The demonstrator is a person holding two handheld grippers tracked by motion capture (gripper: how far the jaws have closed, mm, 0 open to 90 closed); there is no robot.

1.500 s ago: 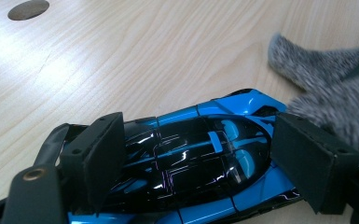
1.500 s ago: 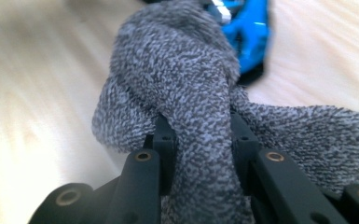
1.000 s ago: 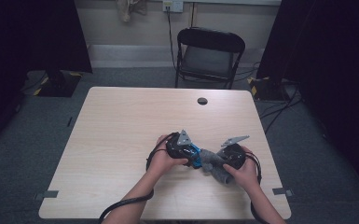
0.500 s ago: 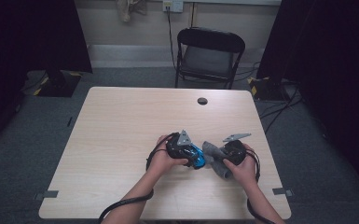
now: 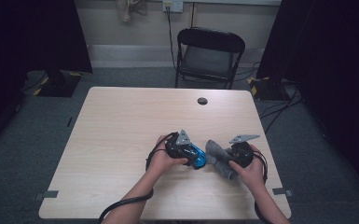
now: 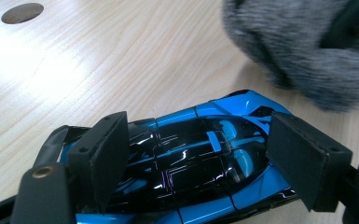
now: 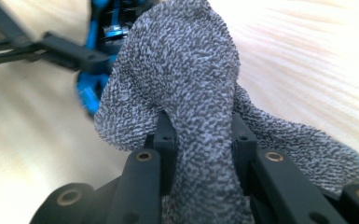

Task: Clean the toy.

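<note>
1. Handling the blue toy car (image 6: 200, 158): judge it rigid, light and glossy, so slippery; take it across its flanks.
2. The left gripper (image 6: 196, 158) straddles those flanks; its jaws have just been closing, with the car between them.
3. Just right of the car, the grey sock (image 7: 191, 84) looks soft and limp.
4. The right gripper (image 7: 203, 140) is clamped on the sock's bunched middle.
5. Both lie on the table (image 5: 121, 121), at its near edge.

A black folding chair (image 5: 210, 56) stands beyond the pale wooden counter (image 5: 121, 135) on grey carpet (image 5: 37, 121), far ahead of the jaws, with dark curtains (image 5: 28, 37) flanking a cream wall (image 5: 121, 23).
</note>
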